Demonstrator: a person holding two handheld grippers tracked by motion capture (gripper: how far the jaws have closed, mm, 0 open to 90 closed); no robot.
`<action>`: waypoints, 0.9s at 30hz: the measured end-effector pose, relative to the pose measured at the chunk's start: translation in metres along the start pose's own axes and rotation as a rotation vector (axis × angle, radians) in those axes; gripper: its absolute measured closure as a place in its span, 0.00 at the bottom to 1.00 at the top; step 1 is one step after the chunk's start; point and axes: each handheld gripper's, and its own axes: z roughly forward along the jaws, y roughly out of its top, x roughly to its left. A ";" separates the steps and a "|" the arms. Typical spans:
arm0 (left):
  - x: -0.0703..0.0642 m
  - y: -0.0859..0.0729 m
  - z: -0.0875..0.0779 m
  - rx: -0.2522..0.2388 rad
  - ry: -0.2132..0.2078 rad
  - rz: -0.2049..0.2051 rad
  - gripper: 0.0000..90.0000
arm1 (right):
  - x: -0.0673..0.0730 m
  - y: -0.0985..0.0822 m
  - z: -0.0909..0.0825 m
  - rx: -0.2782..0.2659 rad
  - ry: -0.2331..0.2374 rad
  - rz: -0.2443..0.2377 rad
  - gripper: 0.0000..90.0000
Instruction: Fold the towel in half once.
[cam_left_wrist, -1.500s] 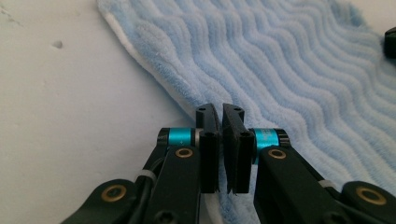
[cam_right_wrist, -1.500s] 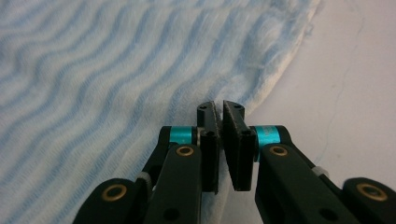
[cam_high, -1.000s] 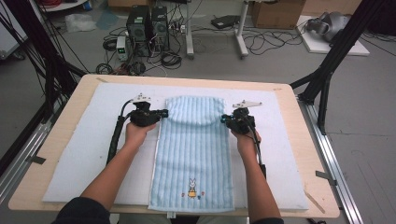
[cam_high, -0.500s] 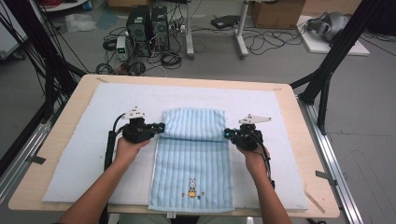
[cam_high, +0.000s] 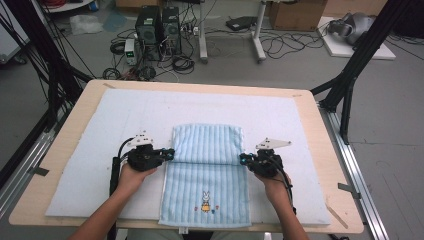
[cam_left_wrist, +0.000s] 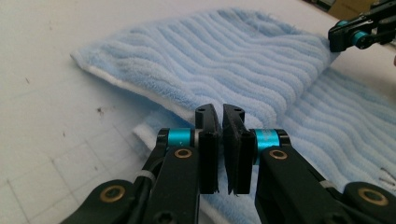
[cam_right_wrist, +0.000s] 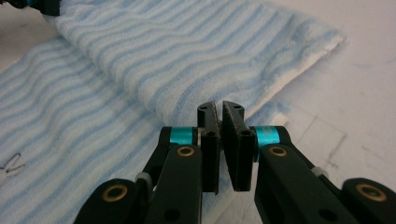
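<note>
A light blue striped towel (cam_high: 207, 172) lies on the white mat (cam_high: 90, 145), with a small rabbit picture (cam_high: 205, 200) near its front end. Its far part is folded back over the middle. My left gripper (cam_high: 170, 154) is shut on the left corner of that folded layer, and my right gripper (cam_high: 243, 160) is shut on the right corner. In the left gripper view the jaws (cam_left_wrist: 220, 109) pinch the upper layer's edge of the towel (cam_left_wrist: 224, 60), with the right gripper (cam_left_wrist: 348, 37) across it. In the right gripper view the jaws (cam_right_wrist: 219, 107) pinch the towel (cam_right_wrist: 163, 51) the same way.
The mat covers most of a wooden table (cam_high: 325, 150). Black frame legs (cam_high: 350, 85) stand at the right, a metal rail (cam_high: 360, 185) runs along that side, and computers and cables (cam_high: 160, 30) sit on the floor beyond the far edge.
Both grippers have moved toward the person's side, drawing the towel's far edge with them. The folded-over layer now covers more of the towel.
</note>
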 end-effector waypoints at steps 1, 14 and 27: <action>0.001 0.000 0.001 0.002 0.003 -0.005 0.92 | -0.001 -0.001 0.002 0.005 0.000 -0.003 0.93; 0.039 0.042 0.026 -0.026 0.163 -0.118 0.51 | -0.030 0.033 0.013 -0.027 -0.109 0.062 0.65; 0.048 0.040 0.065 0.087 0.225 -0.081 0.63 | -0.052 0.048 0.067 0.112 -0.165 0.107 0.60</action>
